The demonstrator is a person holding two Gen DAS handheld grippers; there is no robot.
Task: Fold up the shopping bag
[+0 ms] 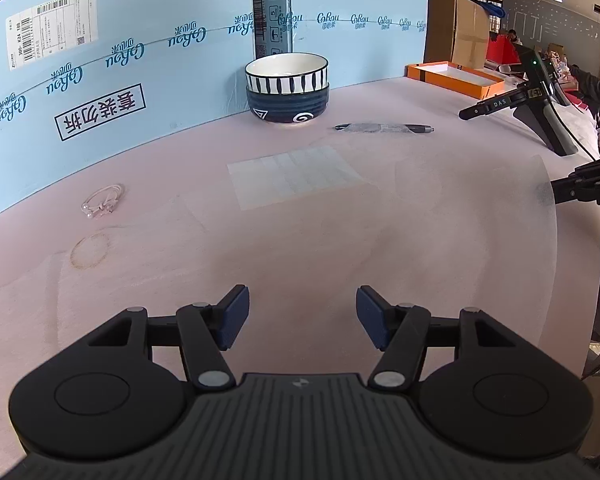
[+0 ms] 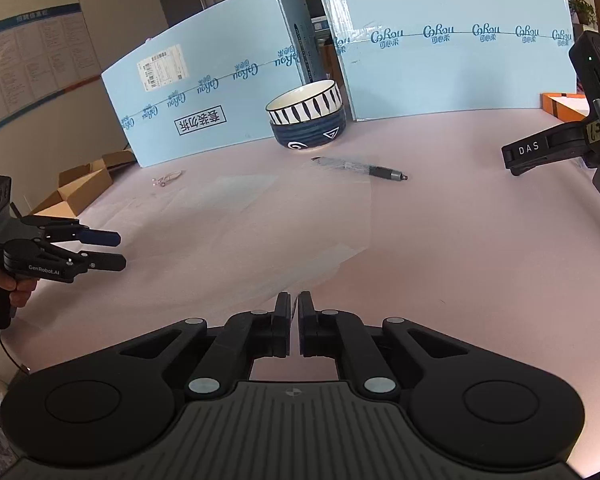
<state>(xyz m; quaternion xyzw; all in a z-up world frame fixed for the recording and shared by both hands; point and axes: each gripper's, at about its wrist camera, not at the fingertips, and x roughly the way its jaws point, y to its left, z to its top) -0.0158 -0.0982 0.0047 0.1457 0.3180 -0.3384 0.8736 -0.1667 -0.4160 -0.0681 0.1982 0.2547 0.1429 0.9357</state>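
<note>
Left wrist view: the left gripper, jaws spread and holding nothing, hovers over the translucent bag, which lies spread flat on the pink worktop in front of the bowls, its far right edge meeting the right gripper. Right wrist view: the right gripper's jaws are pressed together on the bag's near edge, while the left gripper stands open just beside its left side; judging by the single visible crease, folding has barely begun and most folds remain.

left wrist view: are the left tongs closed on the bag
No, the left tongs stand open above the translucent shopping bag, with only pink table showing between the blue pads.
</note>
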